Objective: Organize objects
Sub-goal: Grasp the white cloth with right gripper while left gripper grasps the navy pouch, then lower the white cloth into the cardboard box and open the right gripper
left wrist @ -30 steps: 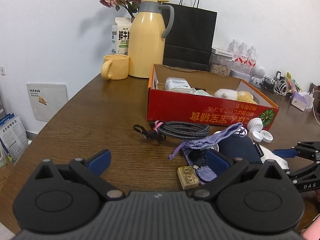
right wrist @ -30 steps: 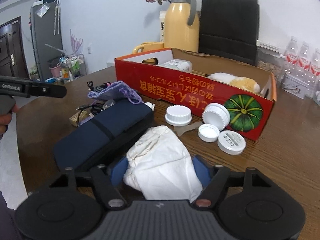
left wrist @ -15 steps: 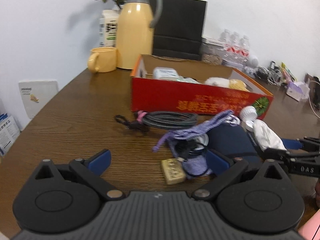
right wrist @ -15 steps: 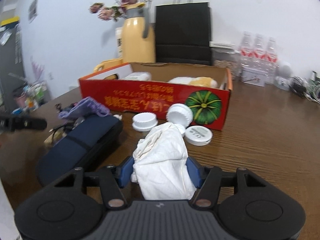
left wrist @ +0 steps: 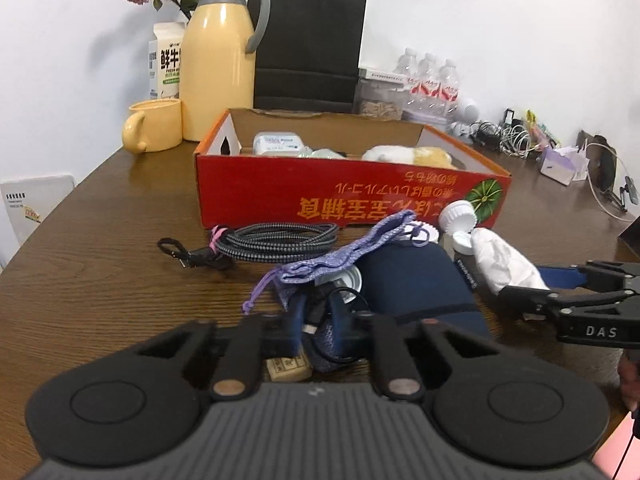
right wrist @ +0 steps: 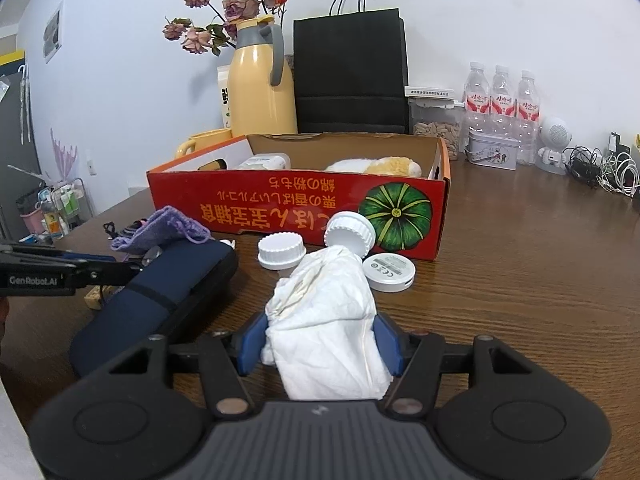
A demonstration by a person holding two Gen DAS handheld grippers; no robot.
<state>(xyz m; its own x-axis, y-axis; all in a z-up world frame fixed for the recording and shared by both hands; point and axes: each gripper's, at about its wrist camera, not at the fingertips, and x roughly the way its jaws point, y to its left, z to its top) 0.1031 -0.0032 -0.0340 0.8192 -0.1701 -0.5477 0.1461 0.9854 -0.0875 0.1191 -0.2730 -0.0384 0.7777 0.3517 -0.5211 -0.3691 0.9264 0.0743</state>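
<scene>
Pinching a crumpled white cloth [right wrist: 324, 320] with the right gripper [right wrist: 320, 344], blue pads pressed into both sides of the bundle, long axis running straight ahead from the jaws toward the red cardboard box [right wrist: 304, 208]. Sitting dead ahead of those tongs, that box, open top facing up, with a plush toy [right wrist: 376, 166] already lying inside (so guessing the cloth is heading there too). Meaning a lift and a forward carry over the near wall, clearing the white lids [right wrist: 280, 250] lying just past the cloth tip.

Closing the left gripper [left wrist: 316, 320] nearly together on a dark cable [left wrist: 320, 304] spilling out of the purple drawstring pouch [left wrist: 340, 260], right at the fingertips; hard telling whether pouch fabric is caught too. Lying just right of those jaws, a navy case [left wrist: 416, 280], with a coiled braided cord [left wrist: 276, 240] ahead, between tongs and box. Looking nearer to the box opening: the right side.
</scene>
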